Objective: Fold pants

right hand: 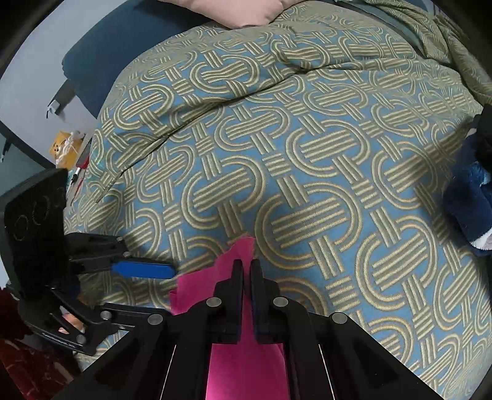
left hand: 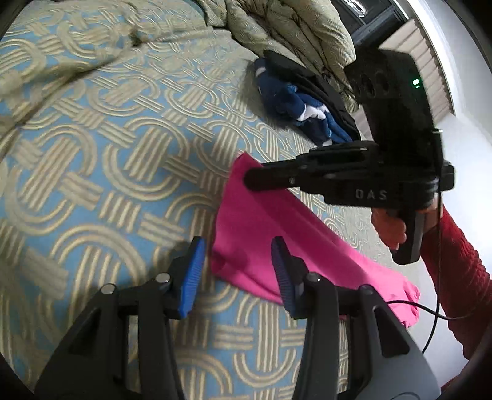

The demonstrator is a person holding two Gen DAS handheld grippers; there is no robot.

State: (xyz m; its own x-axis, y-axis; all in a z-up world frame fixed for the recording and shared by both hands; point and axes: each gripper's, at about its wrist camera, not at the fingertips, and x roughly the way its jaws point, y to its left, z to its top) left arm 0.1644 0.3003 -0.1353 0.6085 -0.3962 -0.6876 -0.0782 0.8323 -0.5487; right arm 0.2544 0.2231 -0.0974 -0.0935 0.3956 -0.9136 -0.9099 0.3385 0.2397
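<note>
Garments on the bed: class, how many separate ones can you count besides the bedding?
3: pink pants near the bed edge, pinched by the right tool; a navy-and-white fleece item farther back; a black garment touching it. Others may be hidden.

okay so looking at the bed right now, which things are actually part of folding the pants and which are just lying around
Part of the job:
pink pants
right gripper, shut on a corner of the pants
left gripper, fingers open over the pants' edge

Just lying about:
navy and white garment
olive blanket
pink pillow
patterned bedspread
</note>
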